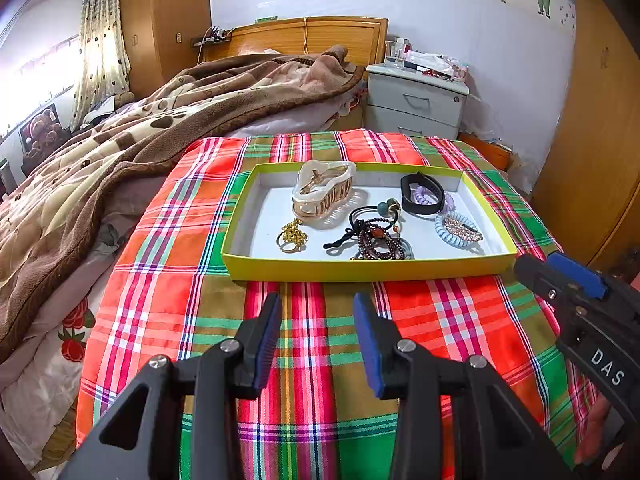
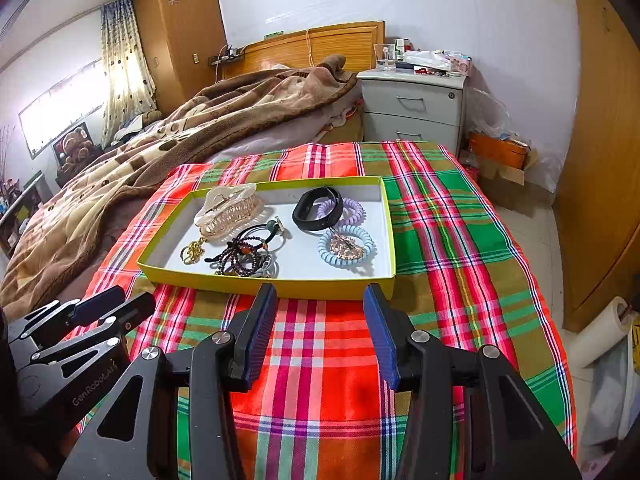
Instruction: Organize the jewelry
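A shallow yellow-green tray [image 1: 360,270] [image 2: 280,286] lies on the plaid cloth [image 1: 304,320]. In it are a cream and gold claw clip [image 1: 322,192] [image 2: 230,210], a gold chain with ring [image 1: 293,236] [image 2: 193,250], a tangle of dark bead bracelets and black hair ties [image 1: 374,236] [image 2: 244,254], a black wristband [image 1: 422,194] [image 2: 318,210], a lilac coil tie [image 2: 352,210] and a blue coil tie with a pink clip [image 1: 456,230] [image 2: 346,246]. My left gripper [image 1: 318,312] is open and empty, just short of the tray's near wall. My right gripper [image 2: 320,304] is open and empty, also near that wall.
The plaid cloth covers the foot of a bed with a brown blanket [image 1: 120,128]. A grey nightstand [image 1: 416,100] with clutter stands behind. Wooden wardrobes [image 2: 600,160] line the right. A paper roll [image 2: 600,332] lies on the floor at the right.
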Tool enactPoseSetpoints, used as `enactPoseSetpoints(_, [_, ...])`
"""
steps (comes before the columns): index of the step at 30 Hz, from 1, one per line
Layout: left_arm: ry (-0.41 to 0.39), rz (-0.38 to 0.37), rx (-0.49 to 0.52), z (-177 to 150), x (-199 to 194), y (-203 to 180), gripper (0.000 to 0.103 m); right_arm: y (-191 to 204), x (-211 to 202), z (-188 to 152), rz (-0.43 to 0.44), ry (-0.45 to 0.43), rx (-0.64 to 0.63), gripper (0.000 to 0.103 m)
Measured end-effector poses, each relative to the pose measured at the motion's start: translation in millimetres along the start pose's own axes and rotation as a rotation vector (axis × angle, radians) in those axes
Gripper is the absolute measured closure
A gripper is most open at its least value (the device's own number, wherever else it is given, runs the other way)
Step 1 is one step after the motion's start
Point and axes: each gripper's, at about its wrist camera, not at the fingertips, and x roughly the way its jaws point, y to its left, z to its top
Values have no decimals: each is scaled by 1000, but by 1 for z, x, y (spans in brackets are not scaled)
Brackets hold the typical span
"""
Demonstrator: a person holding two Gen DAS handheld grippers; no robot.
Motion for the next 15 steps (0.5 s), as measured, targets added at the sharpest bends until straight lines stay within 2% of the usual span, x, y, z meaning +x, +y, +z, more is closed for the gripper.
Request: enactPoseSetpoints(15, [-1,5,-1,0,0,1,64,0,0,0,-1,-1,1,57])
